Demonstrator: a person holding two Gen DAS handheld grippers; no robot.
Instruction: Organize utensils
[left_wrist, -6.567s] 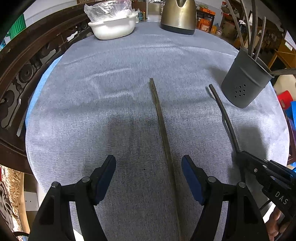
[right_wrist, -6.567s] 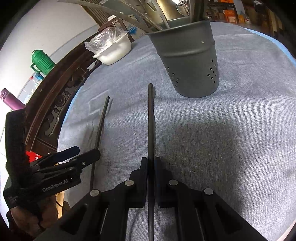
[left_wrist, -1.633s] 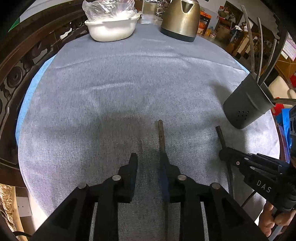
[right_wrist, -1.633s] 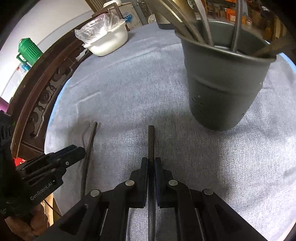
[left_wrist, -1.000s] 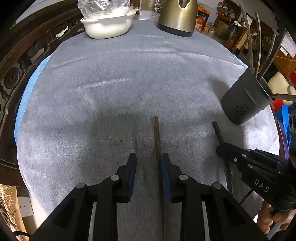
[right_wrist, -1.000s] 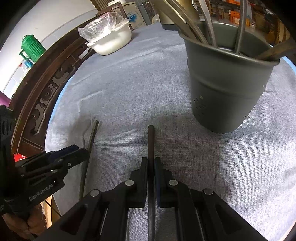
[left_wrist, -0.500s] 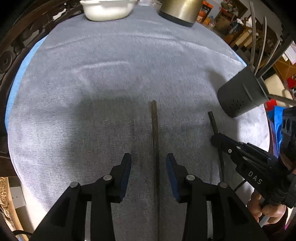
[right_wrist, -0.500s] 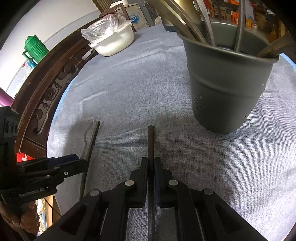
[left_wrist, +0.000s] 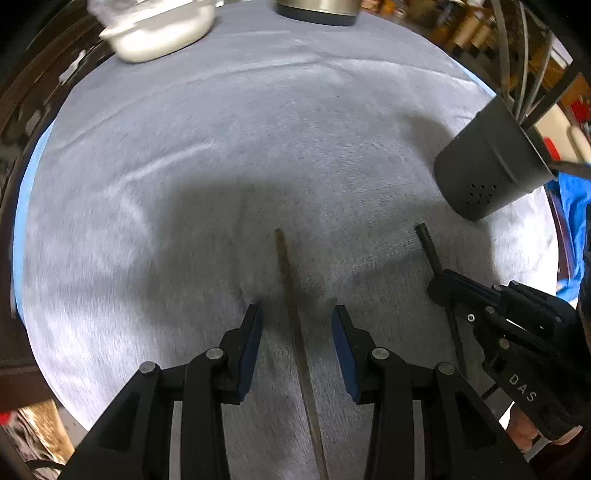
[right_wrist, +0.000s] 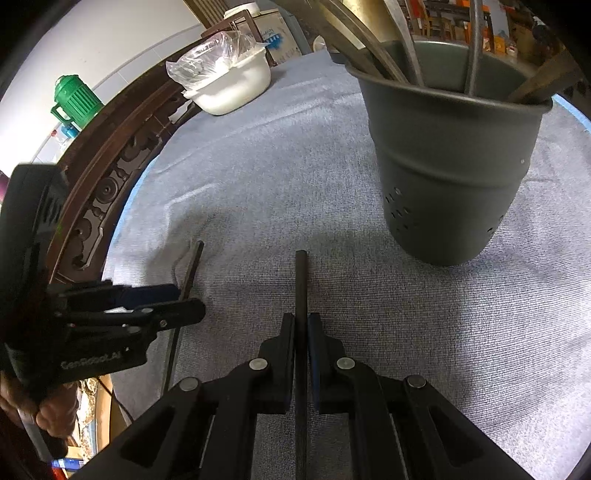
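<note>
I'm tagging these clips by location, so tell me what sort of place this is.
Probably a home dining area that doubles as storage: a carved wooden table under a grey cloth, a kettle and utensil holder on it, cluttered shelves behind.

"DAS" on right tongs ("GenRobot.AI" on left)

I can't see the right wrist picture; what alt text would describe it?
The right gripper is shut on a thin dark chopstick above a grey tablecloth. A dark utensil holder stands ahead; the left gripper is beside another stick.
</note>
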